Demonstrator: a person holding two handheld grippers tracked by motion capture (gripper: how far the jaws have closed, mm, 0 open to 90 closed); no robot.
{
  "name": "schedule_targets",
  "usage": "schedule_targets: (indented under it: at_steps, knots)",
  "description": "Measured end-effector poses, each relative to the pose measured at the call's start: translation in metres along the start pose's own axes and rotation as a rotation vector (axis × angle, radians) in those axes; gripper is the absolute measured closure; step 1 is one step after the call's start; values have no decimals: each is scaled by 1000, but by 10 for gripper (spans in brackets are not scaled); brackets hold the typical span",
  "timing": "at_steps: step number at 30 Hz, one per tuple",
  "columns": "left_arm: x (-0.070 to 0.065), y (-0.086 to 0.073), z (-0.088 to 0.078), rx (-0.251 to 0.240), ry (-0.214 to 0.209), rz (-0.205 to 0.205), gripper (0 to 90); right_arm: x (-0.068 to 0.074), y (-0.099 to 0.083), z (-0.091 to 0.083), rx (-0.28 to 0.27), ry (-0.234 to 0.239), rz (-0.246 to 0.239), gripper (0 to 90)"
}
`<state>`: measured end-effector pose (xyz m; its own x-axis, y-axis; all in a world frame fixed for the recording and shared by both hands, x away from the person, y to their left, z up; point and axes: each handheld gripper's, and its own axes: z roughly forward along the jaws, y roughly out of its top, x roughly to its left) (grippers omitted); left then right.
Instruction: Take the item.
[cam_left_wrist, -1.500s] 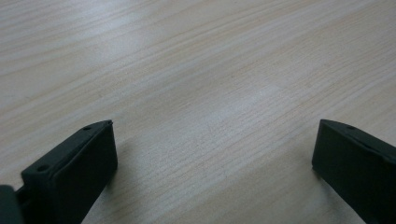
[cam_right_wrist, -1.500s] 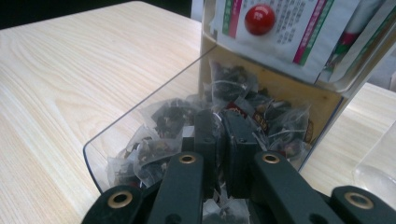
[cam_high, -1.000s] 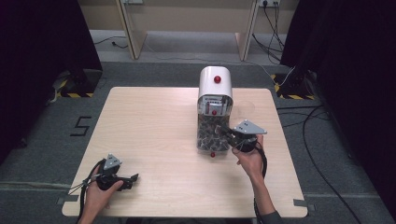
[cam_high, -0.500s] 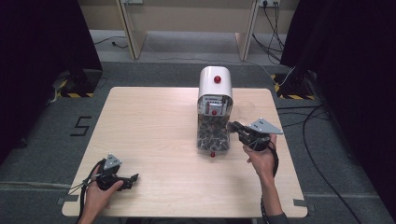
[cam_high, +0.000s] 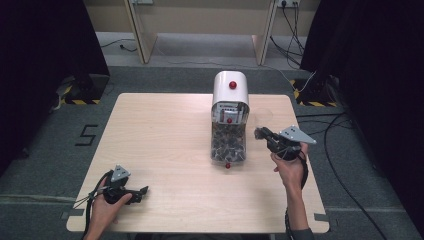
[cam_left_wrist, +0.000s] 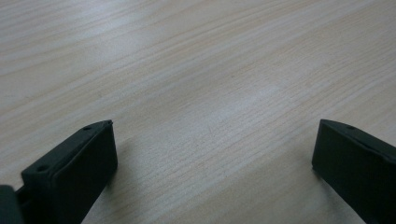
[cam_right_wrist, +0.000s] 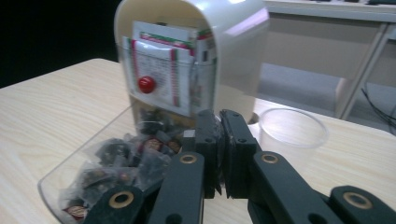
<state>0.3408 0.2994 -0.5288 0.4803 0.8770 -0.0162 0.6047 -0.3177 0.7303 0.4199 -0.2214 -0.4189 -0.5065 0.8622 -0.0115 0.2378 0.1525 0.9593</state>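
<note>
- Since a second ago, the right claw (cam_high: 261, 134) has drawn back from the front of the dispenser (cam_high: 230, 117) toward the counter's right edge; the left claw (cam_high: 141, 190) has not shifted.
- High view: the dispenser, a white-domed box with a red knob on top, stands at the middle of the pale wooden counter (cam_high: 160, 135), its clear front drawer (cam_high: 228, 148) tipped open toward the person and full of dark sachets. That open drawer is, I judge, why the right claw hangs just beside it: a sachet may be between its tips, but I cannot tell from here.
- High view, again: the left hand (cam_high: 102, 205) rests its claw low at the near left corner, well apart from the dispenser, apparently parked out of the way.
- Left gripper view: the jaws stand spread wide, with bare wood grain between them.
- Right gripper view: the jaws are pressed together, and whether something thin is pinched there I cannot tell. Behind them sit the drawer's sachets (cam_right_wrist: 116, 161), the paper packets (cam_right_wrist: 168, 70) in the upper window, and a clear cup (cam_right_wrist: 292, 127) on the counter beside the dispenser, likely waiting to receive something.
- Room: grey carpet, dark curtains on both sides, cables (cam_high: 345, 130) trailing on the floor at right, and desk legs at the back.
</note>
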Motion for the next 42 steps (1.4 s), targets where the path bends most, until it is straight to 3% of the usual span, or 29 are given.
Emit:
schedule_targets:
  at_steps: [16, 26, 42]
  knots:
    - [0, 0, 0, -1, 1, 0, 0, -24, 0, -7, -13, -68, 15, 867]
    - [1, 2, 2, -1, 4, -3, 0, -33, 7, 8, 3, -79, 0, 867]
    - [1, 2, 2, -1, 3, -2, 0, -54, 38, 33, 33, -126, -8, 869]
